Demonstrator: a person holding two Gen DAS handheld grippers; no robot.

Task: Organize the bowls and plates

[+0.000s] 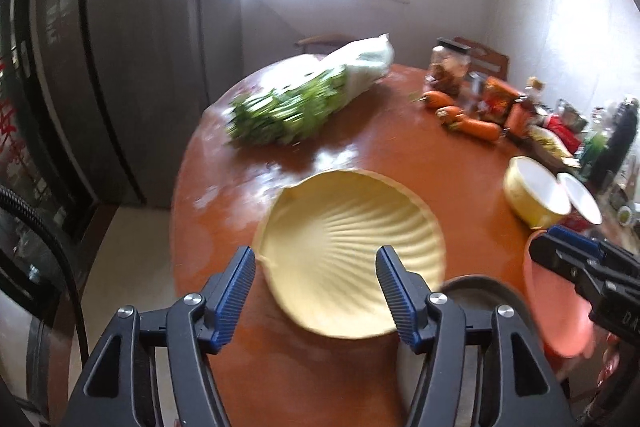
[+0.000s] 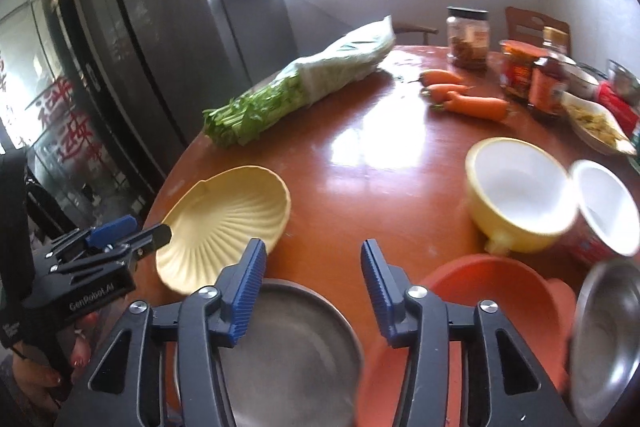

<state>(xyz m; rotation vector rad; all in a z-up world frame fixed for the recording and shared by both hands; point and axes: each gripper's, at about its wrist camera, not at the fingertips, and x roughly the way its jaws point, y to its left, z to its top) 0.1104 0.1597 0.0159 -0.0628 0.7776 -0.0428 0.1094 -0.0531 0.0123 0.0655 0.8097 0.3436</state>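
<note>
A yellow shell-shaped plate (image 1: 348, 251) (image 2: 224, 223) lies flat near the round wooden table's (image 2: 380, 155) front left edge. My left gripper (image 1: 316, 259) (image 2: 160, 233) stands open just in front of it, pads off the plate. My right gripper (image 2: 313, 251) (image 1: 556, 247) is open too, nothing between its fingers, above a grey metal plate (image 2: 288, 347) and a pink bowl (image 2: 460, 307). A yellow bowl with a white inside (image 2: 516, 187) and a red-and-white bowl (image 2: 608, 207) lean together at the right. A steel bowl (image 2: 608, 339) sits at the far right edge.
A bag of leafy greens (image 2: 300, 91) lies across the table's far left. Carrots (image 2: 468, 99), jars (image 2: 468, 35) and a dish of food (image 2: 596, 127) crowd the back right. A dark fridge (image 2: 140, 47) stands left of the table.
</note>
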